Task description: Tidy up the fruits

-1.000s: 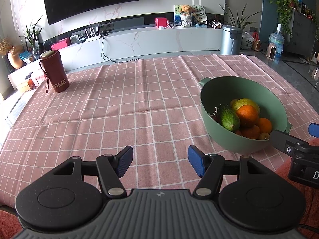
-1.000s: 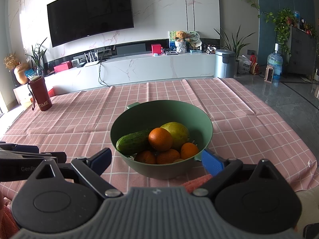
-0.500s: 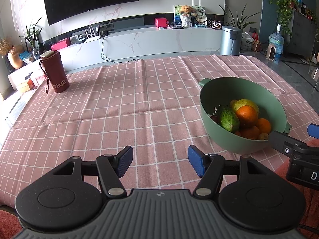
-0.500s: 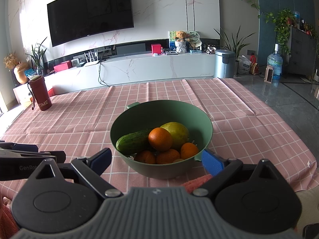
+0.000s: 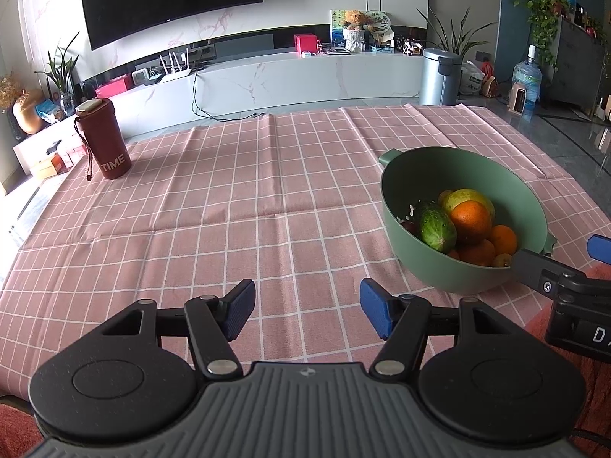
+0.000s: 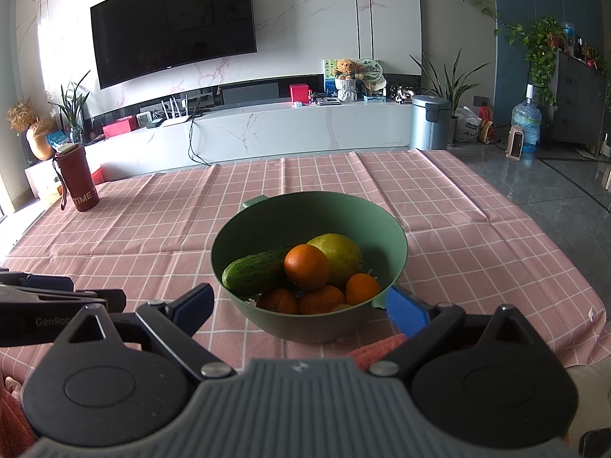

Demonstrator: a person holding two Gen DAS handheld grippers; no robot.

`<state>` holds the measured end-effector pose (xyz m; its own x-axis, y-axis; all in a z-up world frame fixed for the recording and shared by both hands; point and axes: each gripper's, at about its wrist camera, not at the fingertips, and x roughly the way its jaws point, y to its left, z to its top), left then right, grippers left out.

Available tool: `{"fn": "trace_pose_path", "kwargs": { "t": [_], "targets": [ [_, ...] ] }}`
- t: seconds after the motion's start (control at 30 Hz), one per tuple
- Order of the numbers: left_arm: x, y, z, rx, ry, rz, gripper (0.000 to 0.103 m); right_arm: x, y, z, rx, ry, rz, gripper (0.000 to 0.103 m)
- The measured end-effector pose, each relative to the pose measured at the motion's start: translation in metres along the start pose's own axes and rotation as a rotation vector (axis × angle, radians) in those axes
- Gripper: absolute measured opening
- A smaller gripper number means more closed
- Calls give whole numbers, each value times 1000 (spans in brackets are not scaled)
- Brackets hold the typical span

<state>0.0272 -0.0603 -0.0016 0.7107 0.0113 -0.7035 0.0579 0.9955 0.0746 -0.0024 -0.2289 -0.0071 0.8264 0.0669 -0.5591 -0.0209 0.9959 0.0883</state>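
A green bowl stands on the pink checked tablecloth; it also shows in the left wrist view. It holds a cucumber, several oranges and a yellow-green fruit. My right gripper is open and empty, just in front of the bowl with its fingers on either side of the near wall. My left gripper is open and empty over bare cloth, left of the bowl. The right gripper's finger shows in the left wrist view.
A dark red tumbler marked TIME stands at the table's far left; it also shows in the right wrist view. Beyond the table are a white TV bench and a metal bin.
Both grippers have barely moved; the view of the bowl shifts very slightly. Both stay open.
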Motion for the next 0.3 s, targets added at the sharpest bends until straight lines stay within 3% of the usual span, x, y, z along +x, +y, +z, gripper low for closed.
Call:
{"fn": "trace_pose_path", "kwargs": {
  "t": [0.3],
  "targets": [
    [-1, 0, 0, -2, -4, -5, 74, 0, 0, 0, -1, 0, 0, 93]
  ]
}}
